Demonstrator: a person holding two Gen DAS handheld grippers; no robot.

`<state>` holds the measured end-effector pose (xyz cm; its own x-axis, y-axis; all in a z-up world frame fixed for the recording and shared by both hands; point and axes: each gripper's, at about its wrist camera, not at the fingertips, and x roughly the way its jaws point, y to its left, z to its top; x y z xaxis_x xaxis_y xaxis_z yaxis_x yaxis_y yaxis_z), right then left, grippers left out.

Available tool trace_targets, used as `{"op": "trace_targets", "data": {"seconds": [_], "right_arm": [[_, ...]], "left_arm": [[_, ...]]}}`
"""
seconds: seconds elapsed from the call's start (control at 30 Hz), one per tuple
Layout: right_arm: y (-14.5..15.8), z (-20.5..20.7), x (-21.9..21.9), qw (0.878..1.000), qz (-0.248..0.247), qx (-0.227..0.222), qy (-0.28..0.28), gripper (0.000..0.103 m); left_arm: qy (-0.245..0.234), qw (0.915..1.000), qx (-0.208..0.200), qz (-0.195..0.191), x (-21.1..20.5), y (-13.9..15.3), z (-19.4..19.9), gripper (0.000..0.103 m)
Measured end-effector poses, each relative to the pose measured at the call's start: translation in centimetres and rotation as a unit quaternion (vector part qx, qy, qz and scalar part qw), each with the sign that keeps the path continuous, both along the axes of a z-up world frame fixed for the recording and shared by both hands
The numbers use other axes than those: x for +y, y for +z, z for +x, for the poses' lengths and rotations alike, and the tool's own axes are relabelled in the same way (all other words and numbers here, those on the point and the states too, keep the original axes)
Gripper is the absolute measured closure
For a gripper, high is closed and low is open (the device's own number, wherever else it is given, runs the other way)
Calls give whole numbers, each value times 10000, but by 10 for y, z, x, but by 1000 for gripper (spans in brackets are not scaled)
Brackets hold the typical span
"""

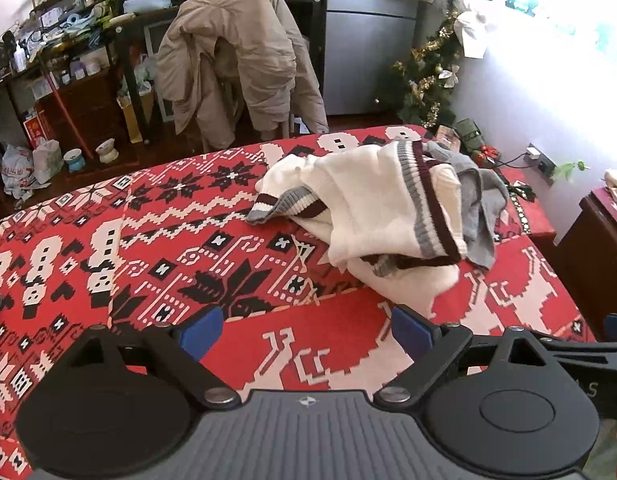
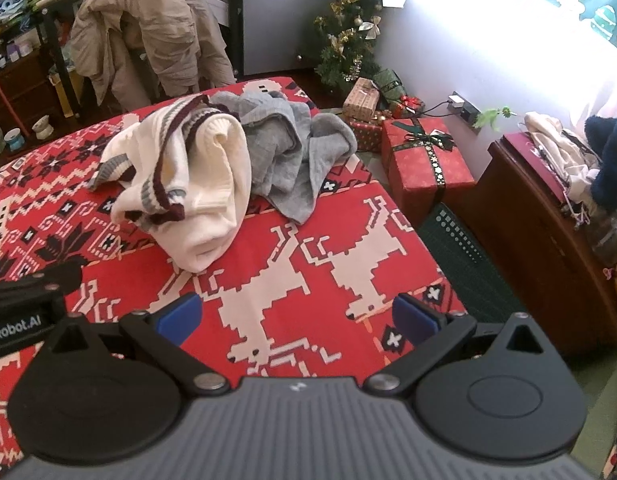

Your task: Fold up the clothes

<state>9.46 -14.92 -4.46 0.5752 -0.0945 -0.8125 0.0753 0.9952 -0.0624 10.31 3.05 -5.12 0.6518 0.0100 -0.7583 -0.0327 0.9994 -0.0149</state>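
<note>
Sweater: one cream knit sweater (image 2: 196, 184) with maroon-and-grey striped trim, crumpled on the red patterned blanket (image 2: 308, 248).
Second garment: one grey knit top (image 2: 292, 152), bunched, touching the sweater at its 2 o'clock.
Left gripper (image 1: 304, 330): jaws wide apart, empty — heap lies at 1 o'clock, apart.
Right gripper (image 2: 294, 318): jaws wide apart, empty — heap at 11 o'clock, apart.
Nearer: judged about equal; sweater's near end points between them.
Beyond: one beige jacket (image 1: 232, 60) draped on a chair.
</note>
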Motion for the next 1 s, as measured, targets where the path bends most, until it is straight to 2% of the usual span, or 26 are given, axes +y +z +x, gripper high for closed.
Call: {"op": "trace_targets", "data": {"seconds": [0.13, 0.27, 0.33, 0.5, 0.57, 0.7, 0.8, 0.93, 1.0], "right_arm": [[-13, 14, 1, 9999, 46, -105, 1, 1], [-26, 27, -2, 9996, 228, -154, -42, 1], [-32, 32, -1, 9994, 258, -211, 23, 1], [-40, 41, 12, 9971, -213, -531, 505, 1], [-42, 44, 17, 9948, -325, -626, 733, 1], [-44, 51, 22, 9904, -81, -706, 1185, 1], [-42, 51, 35, 9846, -184, -901, 1486, 1], [-36, 53, 52, 9798, 52, -1080, 1681, 1], [-34, 57, 61, 9787, 48, -1179, 1678, 1]], "left_arm": [[-28, 10000, -17, 17, 5, -11, 13, 12], [-103, 9995, -300, 46, 9, -24, 21, 11], [-183, 9995, -248, 21, 11, -31, 28, 11], [-311, 9992, -209, 117, 15, -48, 32, 12], [-261, 9993, -230, 123, 18, -53, 32, 15], [-140, 9996, -237, -36, 28, -58, 33, 16], [-187, 9996, -182, -127, 38, -58, 35, 19], [-160, 9995, -279, -14, 49, -55, 33, 18], [-123, 9995, -293, -82, 57, -54, 32, 18]]}}
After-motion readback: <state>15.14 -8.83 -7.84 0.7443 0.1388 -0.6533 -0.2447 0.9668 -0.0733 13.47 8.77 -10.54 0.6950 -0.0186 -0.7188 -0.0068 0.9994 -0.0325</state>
